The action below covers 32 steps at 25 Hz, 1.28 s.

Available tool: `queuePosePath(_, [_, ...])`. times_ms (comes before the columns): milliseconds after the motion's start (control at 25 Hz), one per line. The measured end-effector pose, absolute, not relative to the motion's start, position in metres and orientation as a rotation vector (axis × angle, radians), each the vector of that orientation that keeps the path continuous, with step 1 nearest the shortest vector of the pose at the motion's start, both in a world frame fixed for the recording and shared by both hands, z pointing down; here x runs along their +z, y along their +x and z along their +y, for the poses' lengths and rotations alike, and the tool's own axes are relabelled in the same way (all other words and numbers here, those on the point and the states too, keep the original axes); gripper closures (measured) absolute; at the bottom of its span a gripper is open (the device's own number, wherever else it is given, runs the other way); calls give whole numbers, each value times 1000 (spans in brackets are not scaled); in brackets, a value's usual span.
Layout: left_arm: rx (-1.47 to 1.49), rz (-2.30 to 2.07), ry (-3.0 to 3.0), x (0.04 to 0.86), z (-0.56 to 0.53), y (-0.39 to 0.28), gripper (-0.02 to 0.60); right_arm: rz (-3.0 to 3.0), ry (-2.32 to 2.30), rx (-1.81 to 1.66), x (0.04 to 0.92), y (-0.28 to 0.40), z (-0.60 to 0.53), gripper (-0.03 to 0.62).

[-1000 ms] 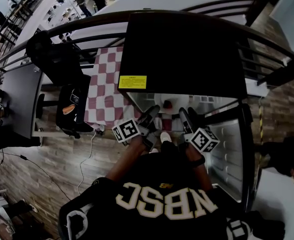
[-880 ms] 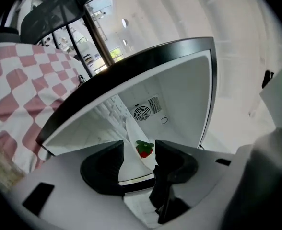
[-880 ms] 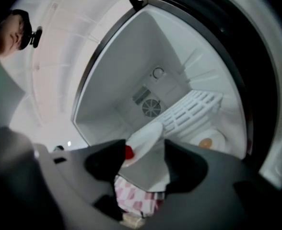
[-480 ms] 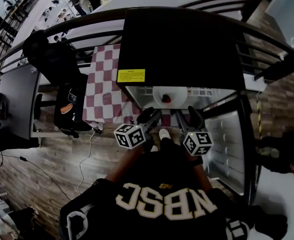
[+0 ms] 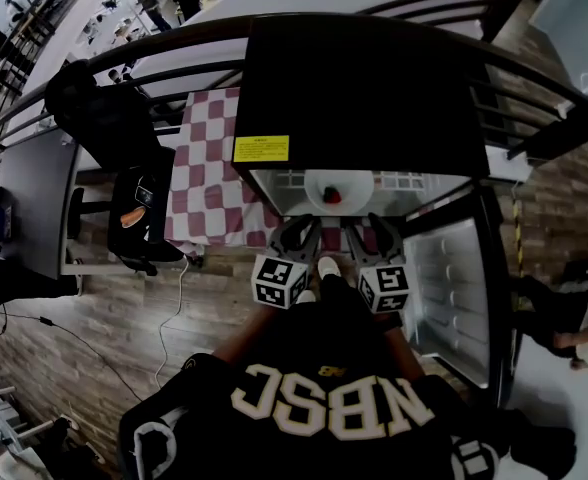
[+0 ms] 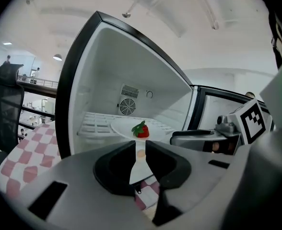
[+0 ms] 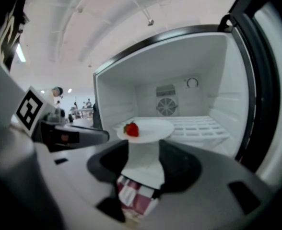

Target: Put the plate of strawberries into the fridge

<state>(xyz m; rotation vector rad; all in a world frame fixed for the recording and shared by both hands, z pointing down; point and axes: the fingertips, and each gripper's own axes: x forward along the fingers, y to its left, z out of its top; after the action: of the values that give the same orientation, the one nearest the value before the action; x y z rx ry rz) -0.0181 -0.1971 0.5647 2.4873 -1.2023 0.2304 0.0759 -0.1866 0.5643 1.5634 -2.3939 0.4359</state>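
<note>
A white plate (image 5: 346,182) with one red strawberry (image 5: 332,196) rests on the wire shelf inside the open fridge (image 5: 364,88). It also shows in the left gripper view as plate (image 6: 124,126) and strawberry (image 6: 141,130), and in the right gripper view as plate (image 7: 153,127) and strawberry (image 7: 131,129). My left gripper (image 5: 300,232) hangs just outside the fridge opening; its jaws have just been closing to a narrow gap with nothing between them. Beside it, my right gripper (image 5: 373,234) has also been closing a little and stands wide and empty.
The fridge door (image 5: 454,288) hangs open at the right. A red-and-white checked cloth (image 5: 209,183) covers the table left of the fridge, with a black chair (image 5: 139,208) beside it. A dark railing (image 5: 124,63) curves behind.
Both grippers have drawn back from the fridge opening toward my body and rolled, their marker cubes now facing up. The left jaws have narrowed. The plate stays on the shelf.
</note>
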Motion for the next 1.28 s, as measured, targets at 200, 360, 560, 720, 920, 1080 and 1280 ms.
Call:
queuePosePath(200, [235,-1180,2476,569,-201,-17,547,-2413,1549,436,561,73,-190,479])
queuePosePath(360, [233,-1154,2465,568,-205,-12,560,-2414,1530,422,561,72,-195,519])
queuePosePath(560, [205,-1123,2422,570,-212,-6,565,-2409,1514,428,566,74,-202,536])
queuePosePath(720, [212,-1124,2431,570,-218,-3,565,-2411,1515,436,566,76,-210,540])
queuePosePath(920, [213,-1126,2423,571,-227,0,565,-2413,1511,443,568,79,-218,540])
queuePosePath(1080, [214,-1131,2420,570,-235,2,565,-2409,1510,444,567,80,-225,542])
queuePosePath(1280, [215,-1127,2412,571,-245,6,565,-2414,1500,428,565,81,-237,542])
